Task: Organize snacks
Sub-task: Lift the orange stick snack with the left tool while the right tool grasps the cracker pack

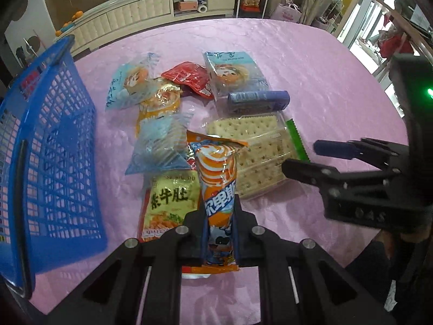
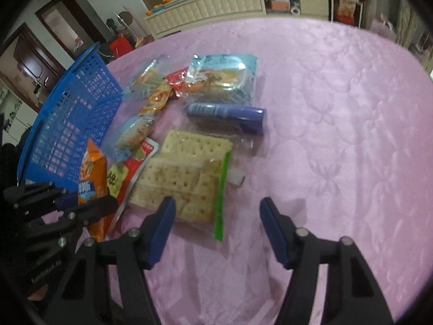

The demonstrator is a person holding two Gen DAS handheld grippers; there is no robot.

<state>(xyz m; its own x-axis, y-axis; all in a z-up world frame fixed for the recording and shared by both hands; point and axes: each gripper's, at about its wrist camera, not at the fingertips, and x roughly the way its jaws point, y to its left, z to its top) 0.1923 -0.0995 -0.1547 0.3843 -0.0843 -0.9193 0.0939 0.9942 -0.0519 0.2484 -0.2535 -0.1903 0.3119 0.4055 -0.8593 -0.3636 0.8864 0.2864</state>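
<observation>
My left gripper (image 1: 218,216) is shut on a long orange and white snack packet (image 1: 217,187), lifted a little above the pile. In the right wrist view the same orange packet (image 2: 90,173) shows in the left gripper (image 2: 81,203) at the lower left. My right gripper (image 2: 216,211) stands open just in front of the clear pack of crackers (image 2: 186,178) with a green strip, nothing between its fingers. From the left wrist view the right gripper (image 1: 300,157) hovers at the cracker pack's (image 1: 257,151) right end. A blue mesh basket (image 1: 51,162) stands left of the pile.
Other snacks lie on the pink tablecloth (image 2: 338,135): a dark blue roll (image 2: 227,116), light blue cake packets (image 1: 235,73), a red packet (image 1: 189,81), a yellow packet (image 1: 167,205). The blue basket (image 2: 73,119) leans at the table's left. A white cabinet (image 1: 151,10) stands behind the table.
</observation>
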